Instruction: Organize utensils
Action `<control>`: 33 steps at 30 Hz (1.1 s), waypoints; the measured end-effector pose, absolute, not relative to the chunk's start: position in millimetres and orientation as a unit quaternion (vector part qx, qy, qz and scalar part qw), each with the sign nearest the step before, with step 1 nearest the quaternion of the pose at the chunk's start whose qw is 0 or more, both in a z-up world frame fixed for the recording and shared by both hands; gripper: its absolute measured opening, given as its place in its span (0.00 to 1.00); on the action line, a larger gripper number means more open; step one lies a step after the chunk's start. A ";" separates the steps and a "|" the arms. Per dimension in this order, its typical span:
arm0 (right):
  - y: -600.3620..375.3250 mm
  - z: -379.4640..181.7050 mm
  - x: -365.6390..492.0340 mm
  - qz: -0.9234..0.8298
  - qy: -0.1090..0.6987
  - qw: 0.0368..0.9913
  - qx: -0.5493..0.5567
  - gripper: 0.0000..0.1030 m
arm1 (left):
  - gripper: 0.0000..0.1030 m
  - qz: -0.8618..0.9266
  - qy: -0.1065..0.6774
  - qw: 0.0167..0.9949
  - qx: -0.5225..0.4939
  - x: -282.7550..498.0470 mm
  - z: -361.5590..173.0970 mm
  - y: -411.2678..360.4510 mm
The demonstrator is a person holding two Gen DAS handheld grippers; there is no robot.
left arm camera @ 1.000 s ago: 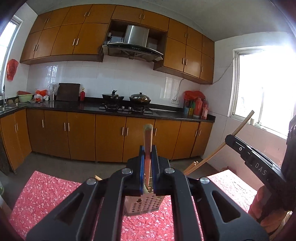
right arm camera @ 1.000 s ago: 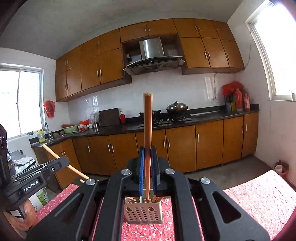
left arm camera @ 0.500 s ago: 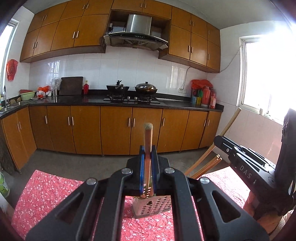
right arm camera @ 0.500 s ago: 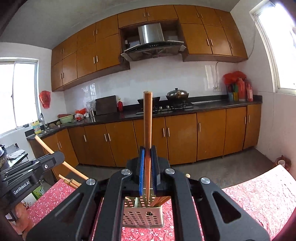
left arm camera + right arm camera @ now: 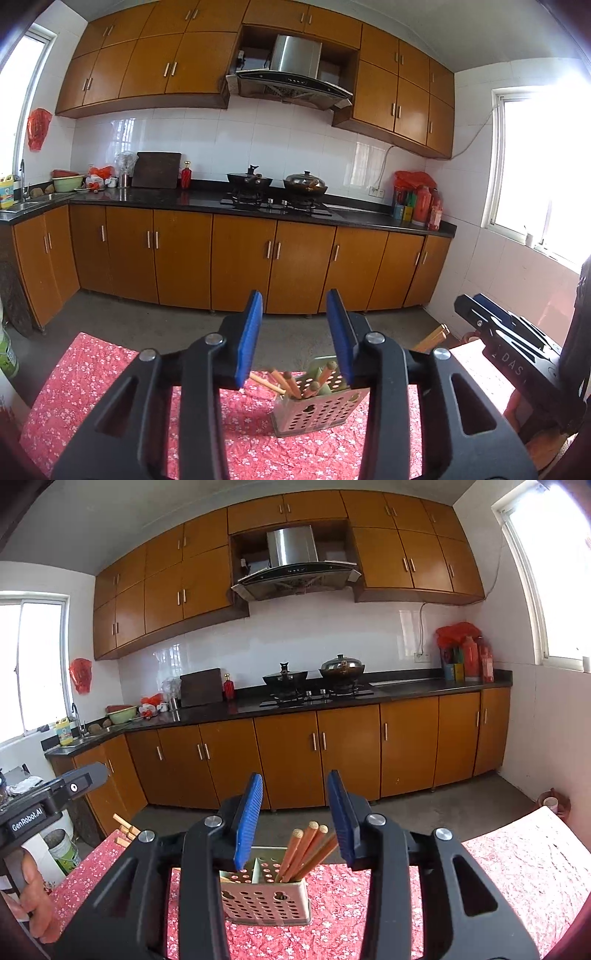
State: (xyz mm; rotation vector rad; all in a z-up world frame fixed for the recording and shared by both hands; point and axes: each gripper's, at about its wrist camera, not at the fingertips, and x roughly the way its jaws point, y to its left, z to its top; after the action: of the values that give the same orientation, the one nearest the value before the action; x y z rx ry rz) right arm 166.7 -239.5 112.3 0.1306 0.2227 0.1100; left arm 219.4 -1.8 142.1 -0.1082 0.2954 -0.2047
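Note:
A perforated metal utensil holder [image 5: 314, 410] [image 5: 264, 897] stands on the red floral tablecloth [image 5: 92, 384] [image 5: 498, 856]. Several wooden chopsticks [image 5: 295, 382] [image 5: 306, 851] stand in it, leaning. My left gripper [image 5: 294, 338] is open and empty, just above and in front of the holder. My right gripper [image 5: 294, 818] is open and empty above the holder. Each gripper shows at the edge of the other's view: the right one [image 5: 498, 332], the left one [image 5: 48, 801]. More chopsticks [image 5: 123, 830] lie at the table's left.
Behind the table is a grey floor and brown base cabinets [image 5: 240, 258] with a black counter, a stove and two pots [image 5: 314, 675]. A bucket [image 5: 62, 849] stands left of the table. A window [image 5: 543, 166] is on the right wall.
Both grippers opened and let go of their chopsticks, which now stand in the holder. Both grippers rose and drew back a little.

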 end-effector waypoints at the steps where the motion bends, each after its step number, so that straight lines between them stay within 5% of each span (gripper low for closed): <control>1: -240.6 112.0 164.8 0.053 0.111 0.990 0.065 0.40 | 0.38 -0.098 0.146 0.983 -0.054 216.1 142.9 1.5; 11: -249.7 119.7 123.2 0.036 0.105 0.992 0.058 0.50 | 0.53 -0.061 0.137 0.987 -0.057 173.9 145.0 35.6; 19: -243.8 93.2 55.3 0.024 0.120 0.992 0.041 0.95 | 0.95 -0.060 0.124 0.990 -0.005 94.1 119.2 35.6; 33: -208.8 21.2 -11.8 -0.040 0.143 0.989 -0.002 0.98 | 0.96 -0.004 0.151 0.987 0.048 4.1 30.7 19.0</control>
State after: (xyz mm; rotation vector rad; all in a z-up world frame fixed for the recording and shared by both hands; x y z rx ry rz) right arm -11.8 -208.8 21.2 -0.0048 0.2866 -0.0808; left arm 4.1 19.0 30.7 0.0967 0.3033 -0.0082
